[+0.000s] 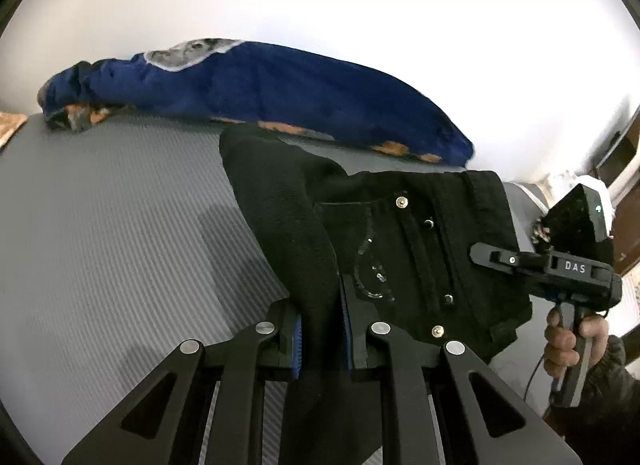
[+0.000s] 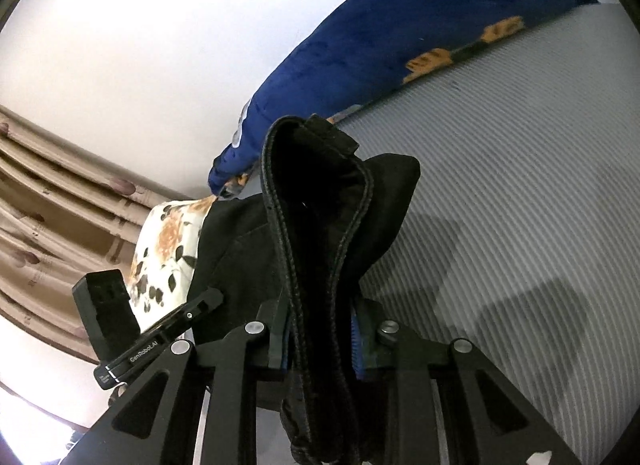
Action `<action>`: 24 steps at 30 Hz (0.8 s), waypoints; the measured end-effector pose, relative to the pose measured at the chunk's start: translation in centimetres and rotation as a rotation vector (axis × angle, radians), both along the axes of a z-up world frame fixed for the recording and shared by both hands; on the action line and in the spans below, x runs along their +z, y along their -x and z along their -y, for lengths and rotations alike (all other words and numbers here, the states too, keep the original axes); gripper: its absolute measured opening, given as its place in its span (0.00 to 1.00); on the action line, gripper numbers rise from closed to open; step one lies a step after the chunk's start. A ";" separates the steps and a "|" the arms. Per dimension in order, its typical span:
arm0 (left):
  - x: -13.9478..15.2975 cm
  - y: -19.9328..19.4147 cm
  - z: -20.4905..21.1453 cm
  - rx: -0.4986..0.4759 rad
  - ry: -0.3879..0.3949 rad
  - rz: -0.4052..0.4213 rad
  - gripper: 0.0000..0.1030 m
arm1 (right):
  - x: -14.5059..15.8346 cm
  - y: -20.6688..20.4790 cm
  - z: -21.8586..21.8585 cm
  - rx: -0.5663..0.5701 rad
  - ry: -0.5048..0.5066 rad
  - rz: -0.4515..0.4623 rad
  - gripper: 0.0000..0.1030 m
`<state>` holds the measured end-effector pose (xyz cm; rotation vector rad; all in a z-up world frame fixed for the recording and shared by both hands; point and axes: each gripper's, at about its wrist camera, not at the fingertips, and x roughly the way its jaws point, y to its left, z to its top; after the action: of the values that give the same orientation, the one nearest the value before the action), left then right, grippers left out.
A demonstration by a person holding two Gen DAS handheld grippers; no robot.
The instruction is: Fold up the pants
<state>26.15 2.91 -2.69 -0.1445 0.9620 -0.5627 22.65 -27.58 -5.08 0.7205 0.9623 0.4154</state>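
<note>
The black denim pants [image 1: 420, 249] hang lifted above the grey ribbed mattress [image 1: 104, 233], held by both tools. The left gripper [image 1: 320, 329] has its jaws pinching a thick fold of black cloth, with the waistband, rivets and button fly hanging beside it. The right gripper [image 2: 320, 329] has its jaws clamped on a stitched waistband edge. A blue plush blanket with orange patches [image 1: 280, 93] lies along the mattress's far edge, behind the pants.
</note>
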 end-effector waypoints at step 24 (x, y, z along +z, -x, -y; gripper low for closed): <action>-6.0 0.3 -0.9 0.180 -0.256 0.010 0.52 | -3.6 1.6 -1.6 -0.078 0.421 -0.062 0.53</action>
<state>25.88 3.83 -8.68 0.0012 0.9915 -0.2715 21.02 -25.98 -8.69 0.3876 1.0351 0.1143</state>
